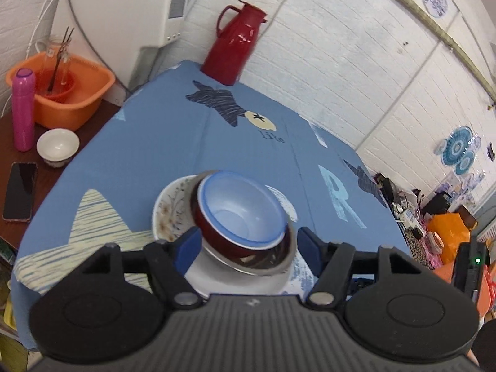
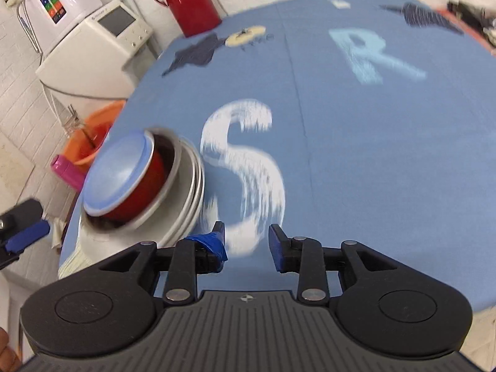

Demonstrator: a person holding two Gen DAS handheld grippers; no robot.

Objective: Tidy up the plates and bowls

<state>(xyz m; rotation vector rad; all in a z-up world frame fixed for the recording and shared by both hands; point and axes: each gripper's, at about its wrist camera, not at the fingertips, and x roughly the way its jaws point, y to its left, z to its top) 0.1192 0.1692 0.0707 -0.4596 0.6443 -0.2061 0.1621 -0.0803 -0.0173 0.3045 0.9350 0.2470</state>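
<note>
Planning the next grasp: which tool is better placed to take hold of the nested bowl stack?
Left. The left tool is open with the bowl stack between its fingers. The right tool, also open, faces bare tablecloth, with the stack off to its left.

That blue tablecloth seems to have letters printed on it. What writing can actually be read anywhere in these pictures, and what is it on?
"like": small dark print on the blue tablecloth, beside the cream circle with a star.
"R": large pale blue letter on the tablecloth.
"S": large white letter on the tablecloth, right wrist view.
White appliance: a brand line above its grey screen, too small to read.
Wall unit's coloured panel: symbols too small to read.
</note>
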